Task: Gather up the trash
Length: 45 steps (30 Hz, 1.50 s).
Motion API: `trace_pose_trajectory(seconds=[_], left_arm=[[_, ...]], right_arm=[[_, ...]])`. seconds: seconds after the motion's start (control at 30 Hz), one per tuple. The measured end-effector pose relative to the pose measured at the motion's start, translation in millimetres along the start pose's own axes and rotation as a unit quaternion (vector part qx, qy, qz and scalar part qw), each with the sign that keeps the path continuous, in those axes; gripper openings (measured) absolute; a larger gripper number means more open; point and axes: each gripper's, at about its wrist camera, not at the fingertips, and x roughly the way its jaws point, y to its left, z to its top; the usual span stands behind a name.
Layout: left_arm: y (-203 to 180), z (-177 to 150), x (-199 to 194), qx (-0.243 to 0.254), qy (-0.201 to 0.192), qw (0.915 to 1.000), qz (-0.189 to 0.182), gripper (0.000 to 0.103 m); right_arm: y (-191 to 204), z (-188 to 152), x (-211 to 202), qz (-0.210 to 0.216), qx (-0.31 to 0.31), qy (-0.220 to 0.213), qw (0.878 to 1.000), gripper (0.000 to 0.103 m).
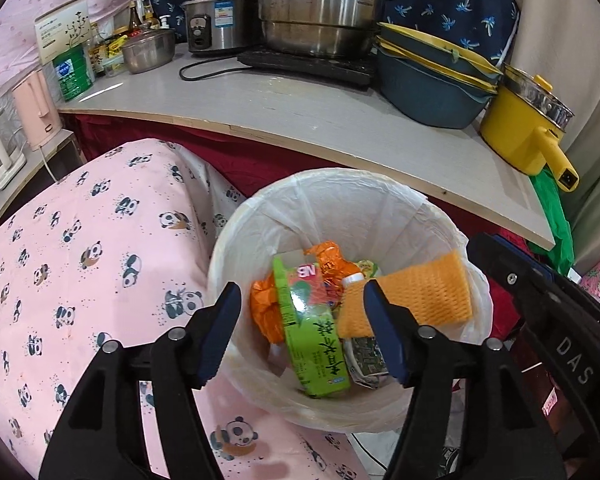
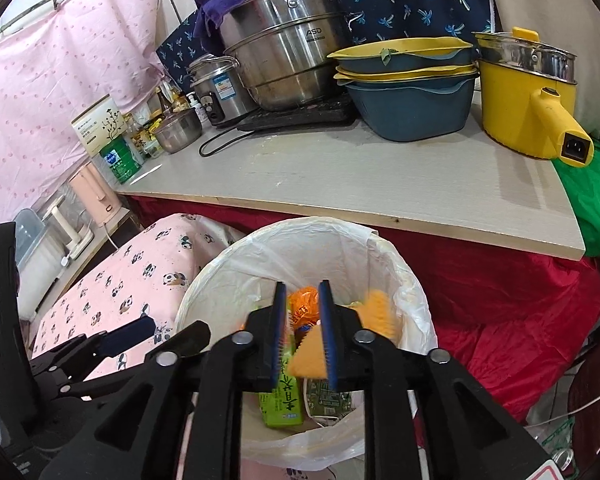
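Observation:
A white bin (image 1: 260, 216) lined with a white bag holds a green drink carton (image 1: 312, 340), orange wrappers (image 1: 268, 304) and an orange foam net (image 1: 420, 296). My left gripper (image 1: 304, 332) hangs open and empty over the bin. In the right wrist view the bin (image 2: 412, 320) sits below my right gripper (image 2: 303, 332), whose jaws stand a little apart. The orange foam net (image 2: 376, 312) looks blurred just past the right finger, apart from it. The carton (image 2: 284, 404) lies below.
A grey tabletop (image 2: 340, 180) behind the bin carries steel pots (image 2: 284, 56), blue and yellow basins (image 2: 412, 96) and a yellow electric pot (image 2: 524, 108). A pink panda-print cushion (image 1: 80, 272) lies left of the bin. Red cloth (image 2: 500, 292) hangs under the table.

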Motion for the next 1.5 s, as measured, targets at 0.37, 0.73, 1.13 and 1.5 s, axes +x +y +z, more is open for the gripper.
trace_pose_trajectory(seconds=[0.37,0.73,1.13,1.5], left_arm=[[16,-13,-27,-0.016,-0.017,0.9992,0.031,0.064],[22,-35,-60,-0.026,-0.035,0.9967,0.069,0.074],[35,-73,-80,-0.049,-0.030,0.9931,0.102,0.079],[37,-103,-91,-0.052,-0.031,0.9898,0.129,0.086]], right_arm=[[14,-11,-17,0.005,-0.024,0.005,1.000,0.034],[26,-33,-38,0.004,-0.043,0.021,0.999,0.050],[33,-67,-67,-0.044,-0.095,0.017,0.994,0.070],[30,-93,-81,-0.060,-0.118,0.024,0.991,0.084]])
